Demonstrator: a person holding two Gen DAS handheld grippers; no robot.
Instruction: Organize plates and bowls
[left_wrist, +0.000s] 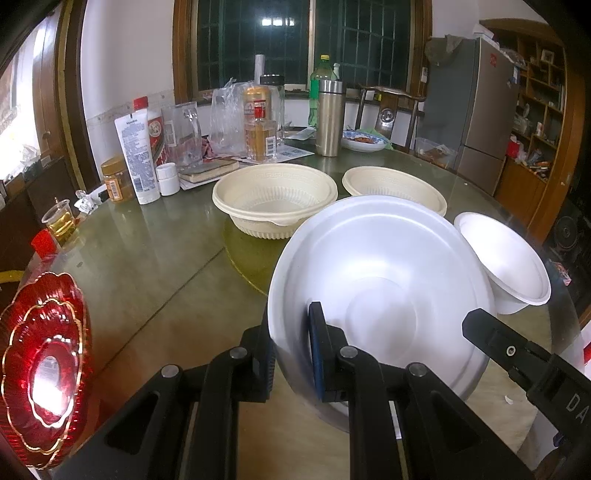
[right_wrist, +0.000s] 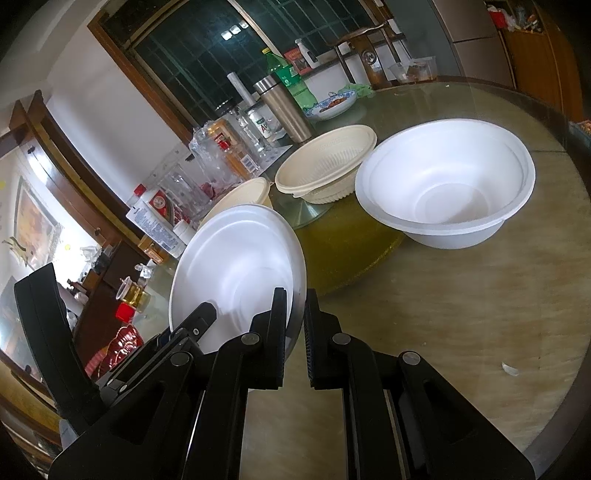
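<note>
Two hand-held grippers pinch one white plate at its near rim.

Left hand-held gripper (left_wrist: 291, 354) and right hand-held gripper (right_wrist: 295, 339) are each closed narrow on the plate (left_wrist: 384, 288), which stands tilted above the desk (left_wrist: 155, 266). It looks light, thin and slightly flexible foam, likely to bend or dent, so the rim is the place to grip, gently. Just right of the plate sits a white bowl (left_wrist: 506, 258); beyond the plate sit two cream bowls (left_wrist: 273, 199).
</note>
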